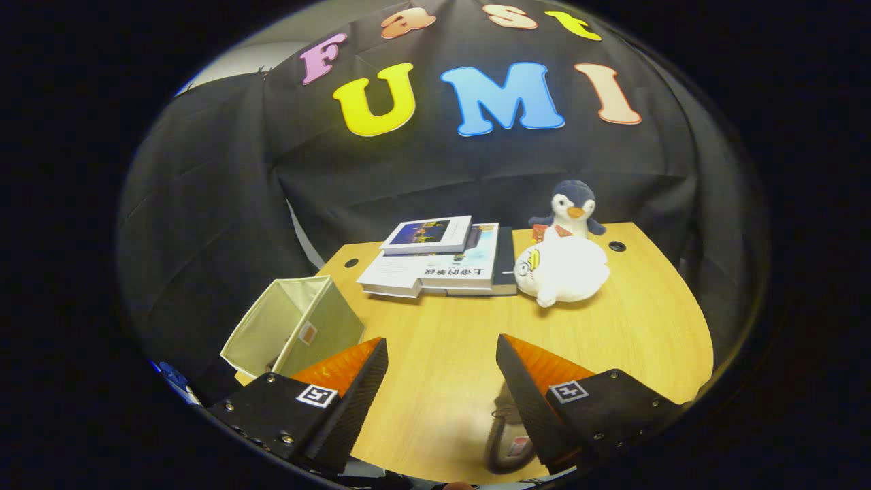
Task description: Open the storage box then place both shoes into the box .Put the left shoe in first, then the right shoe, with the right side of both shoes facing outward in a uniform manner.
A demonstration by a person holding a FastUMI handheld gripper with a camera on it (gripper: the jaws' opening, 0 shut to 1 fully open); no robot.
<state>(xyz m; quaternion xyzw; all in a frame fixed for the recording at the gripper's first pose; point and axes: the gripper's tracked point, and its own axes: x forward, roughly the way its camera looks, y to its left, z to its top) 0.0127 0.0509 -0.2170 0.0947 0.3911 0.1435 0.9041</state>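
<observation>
A pale fabric storage box (292,325) stands open-topped at the table's near left corner, just beyond my left finger. My gripper (442,357) hovers above the wooden table (646,327), open, with nothing between its fingers. One shoe (507,435) lies on the table below, partly hidden behind the right finger (524,381); I see its laces and its heel end.
A stack of books (435,262) lies at the back middle of the table. A white plush toy (561,269) sits to their right, with a penguin plush (571,207) behind it. Black cloth walls close in the back and sides.
</observation>
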